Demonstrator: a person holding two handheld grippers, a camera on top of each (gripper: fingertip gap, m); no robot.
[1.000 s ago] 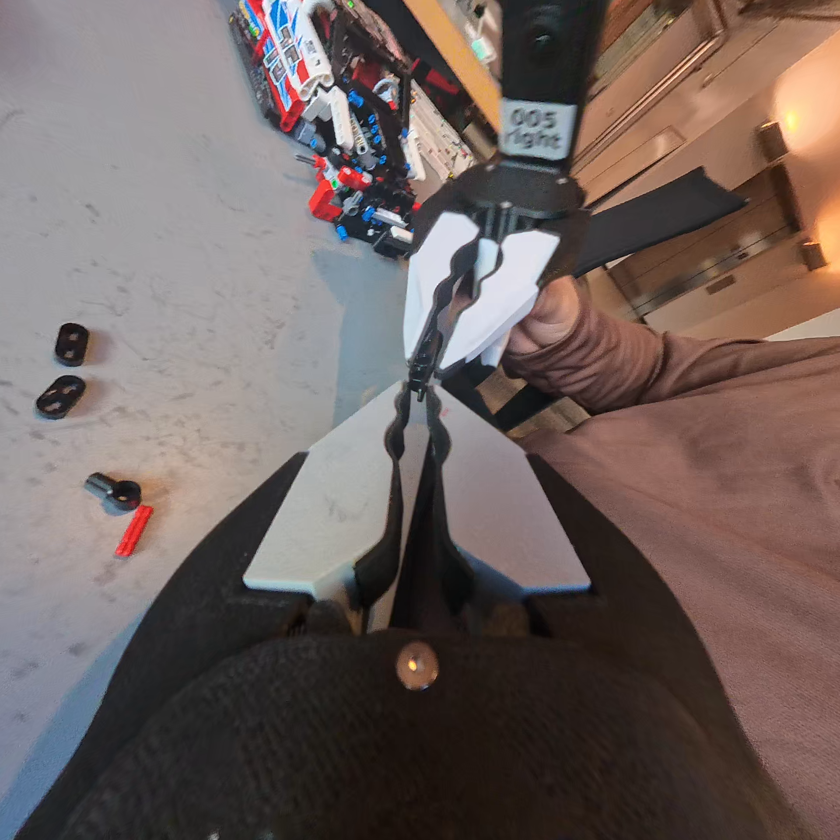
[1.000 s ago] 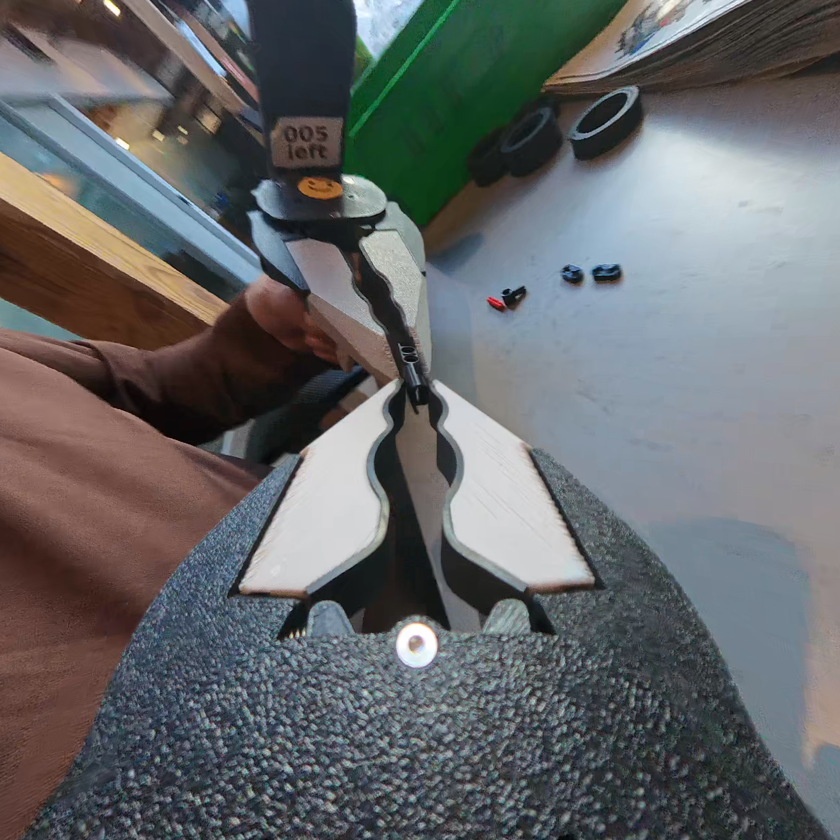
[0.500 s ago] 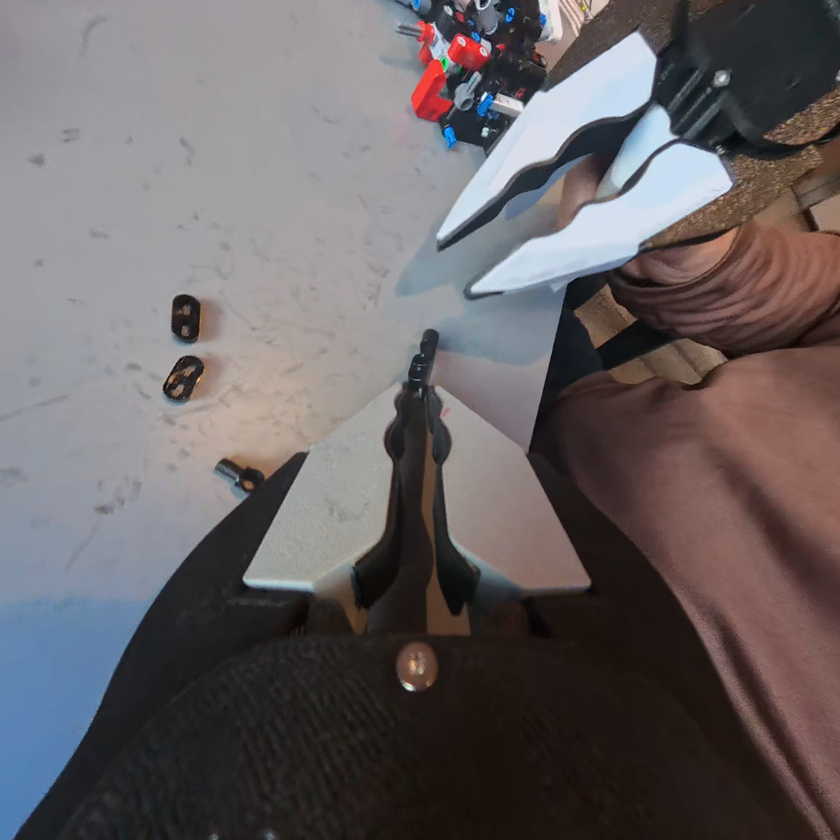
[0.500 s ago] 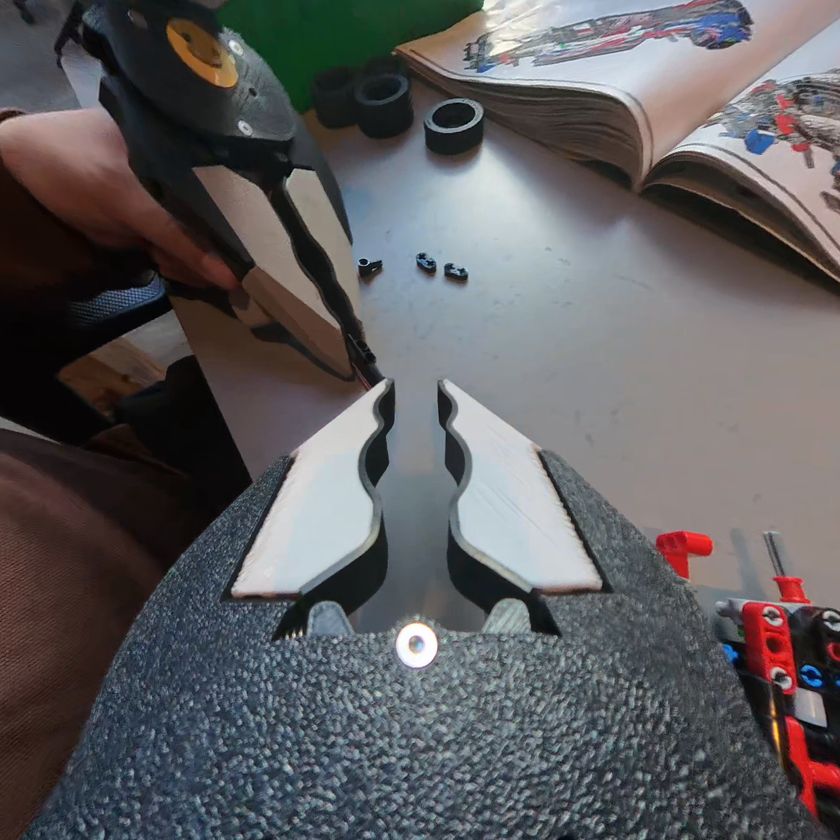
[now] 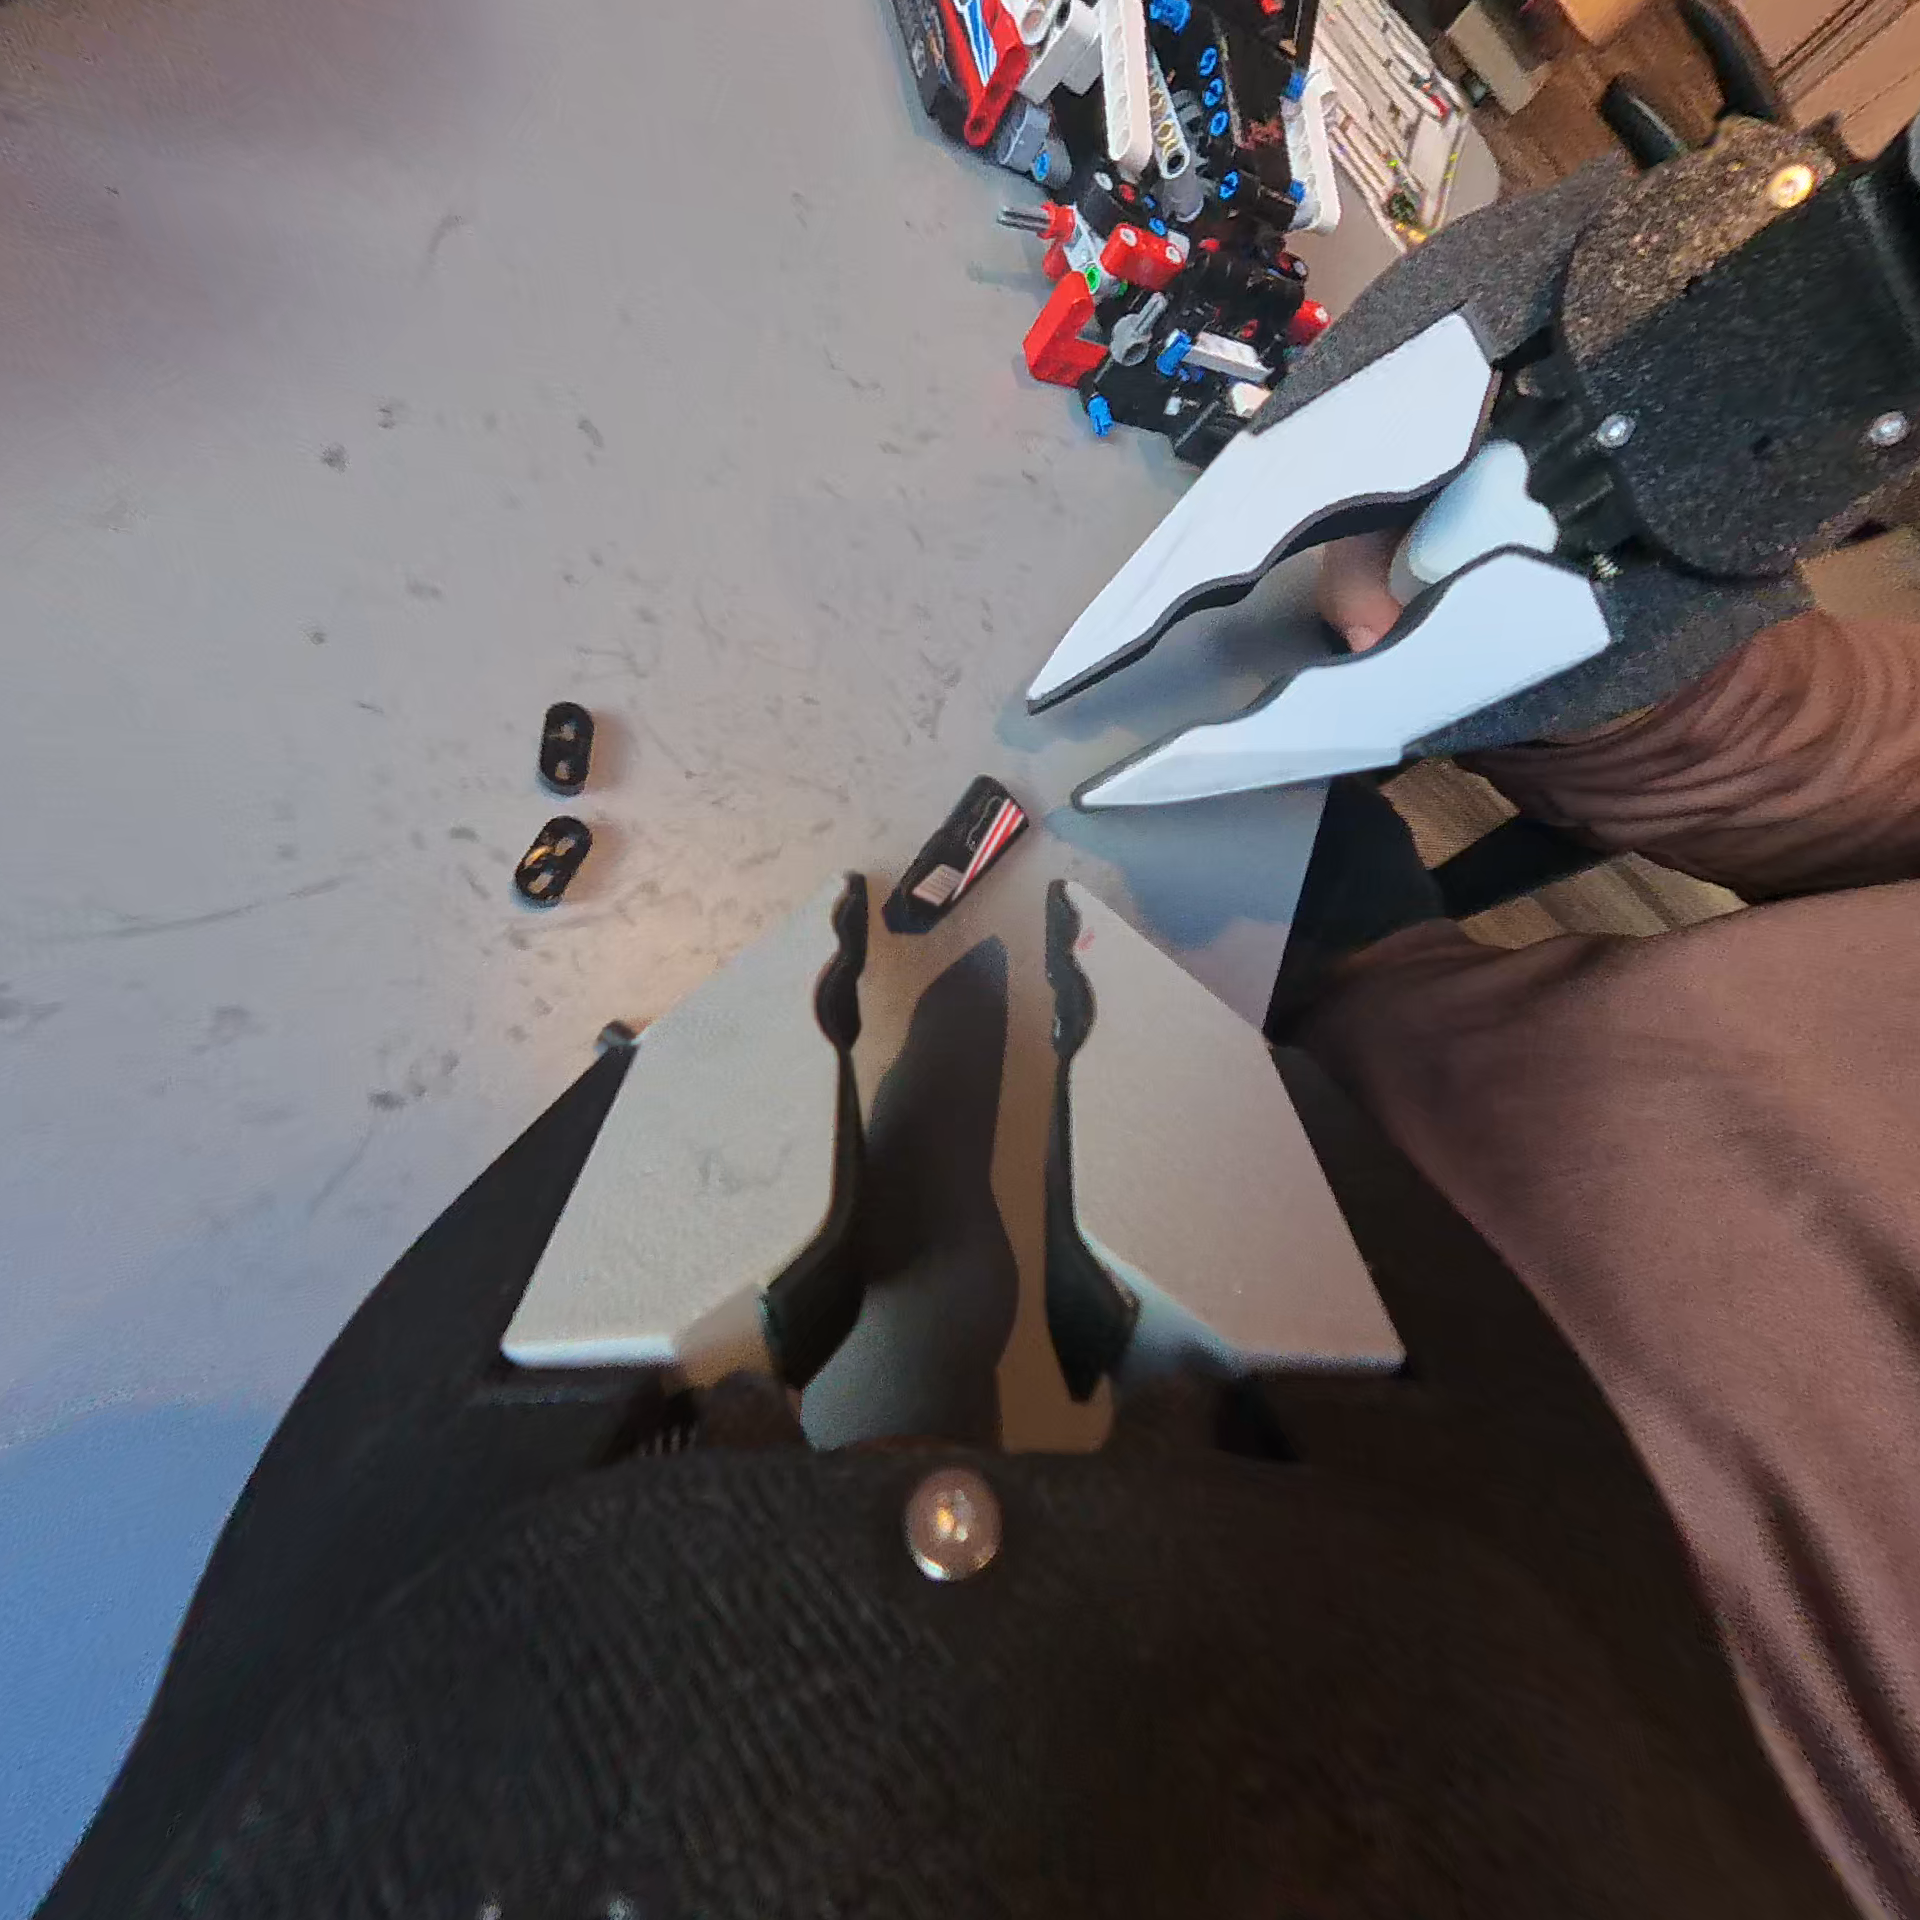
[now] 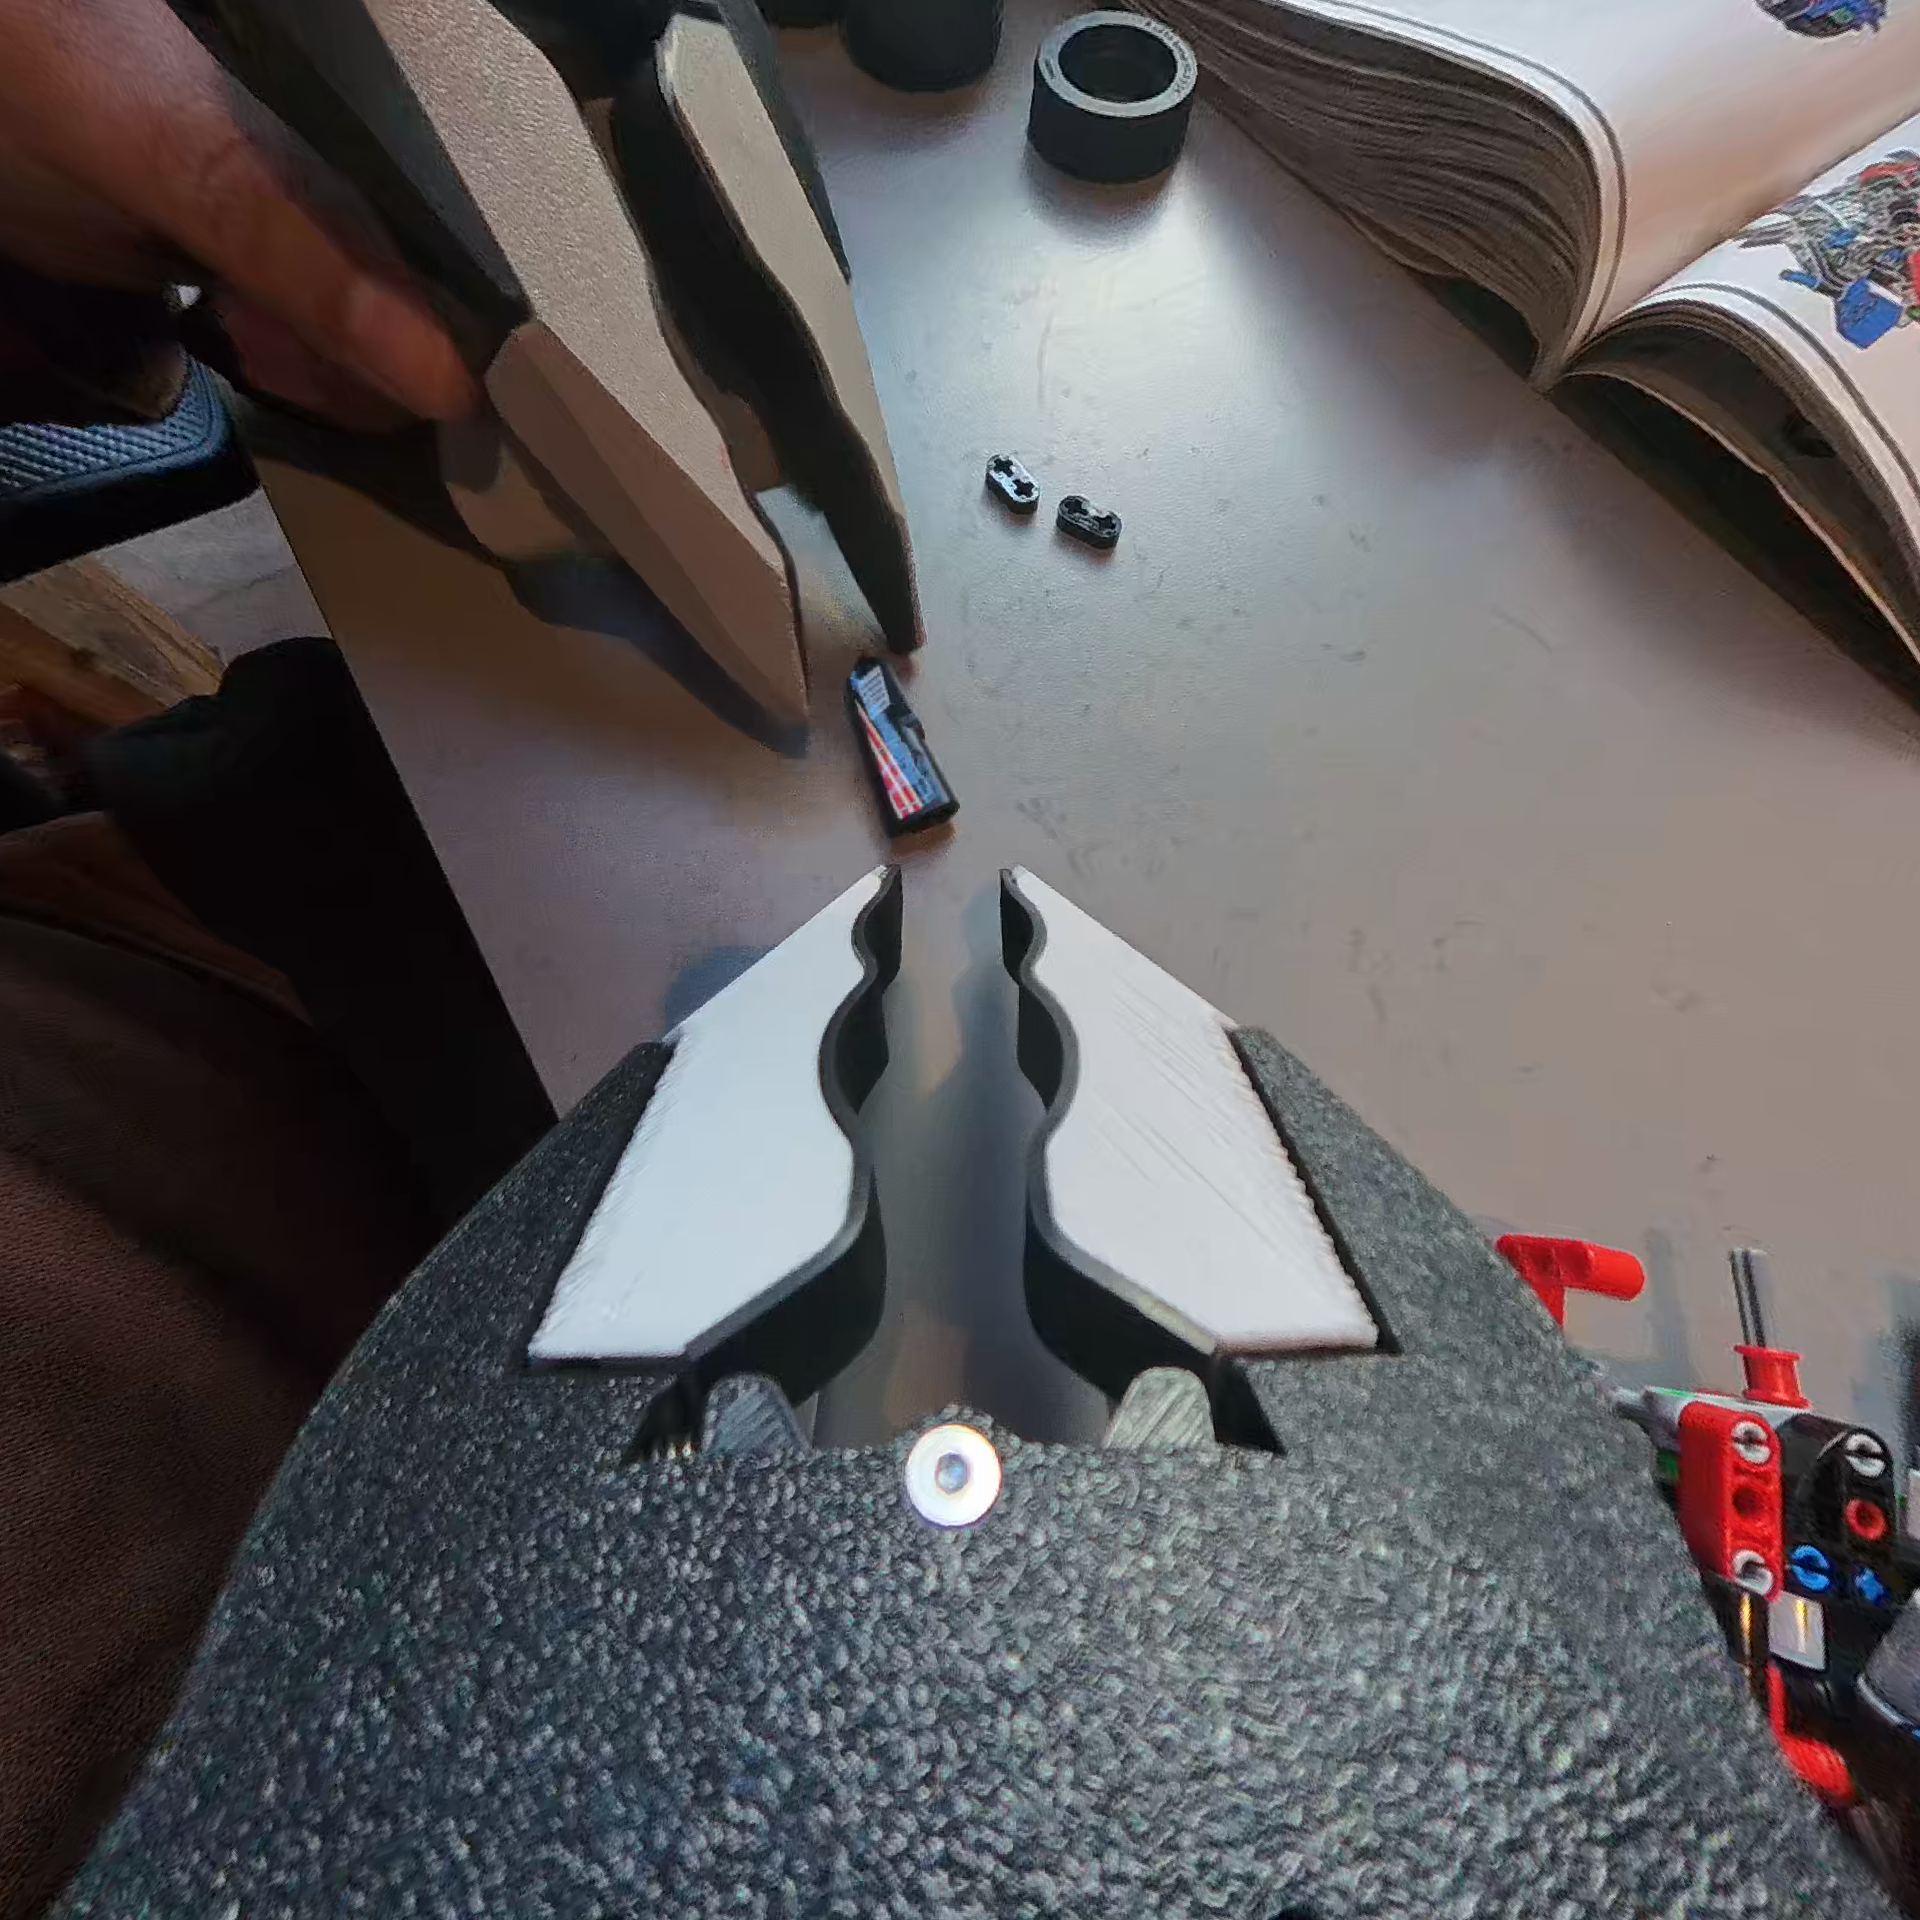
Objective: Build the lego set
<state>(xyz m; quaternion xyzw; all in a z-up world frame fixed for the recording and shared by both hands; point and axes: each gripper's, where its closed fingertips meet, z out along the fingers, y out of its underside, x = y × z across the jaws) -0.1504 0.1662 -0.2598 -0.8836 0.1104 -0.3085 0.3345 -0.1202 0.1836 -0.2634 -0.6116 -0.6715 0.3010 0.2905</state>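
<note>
A small black lego piece with a red and white sticker [image 5: 956,852] lies flat on the grey table [image 5: 416,416], just beyond the tips of my left gripper [image 5: 954,888], which is open and empty. My right gripper [image 6: 948,875] is also open and empty, with the same piece [image 6: 902,753] a little ahead of its tips. The two grippers face each other across the piece: the right one [image 5: 1058,750] shows in the left wrist view, the left one [image 6: 847,686] in the right wrist view. A partly built red, black and white lego model [image 5: 1143,208] stands farther off.
Two small black links [image 5: 566,748] [image 5: 551,857] lie left of the piece. A black tyre [image 6: 1112,88] and an open instruction book [image 6: 1662,208] are at the far side. The model [image 6: 1787,1486] is by my right gripper. The table edge and a person's brown clothing [image 5: 1662,1247] are close. Across from one pair of fingers to the other is roughly 4 cm.
Both grippers were shut together on the black piece in the air. The right one let go and drew back; the left one then lowered and opened, and the piece now lies on the table.
</note>
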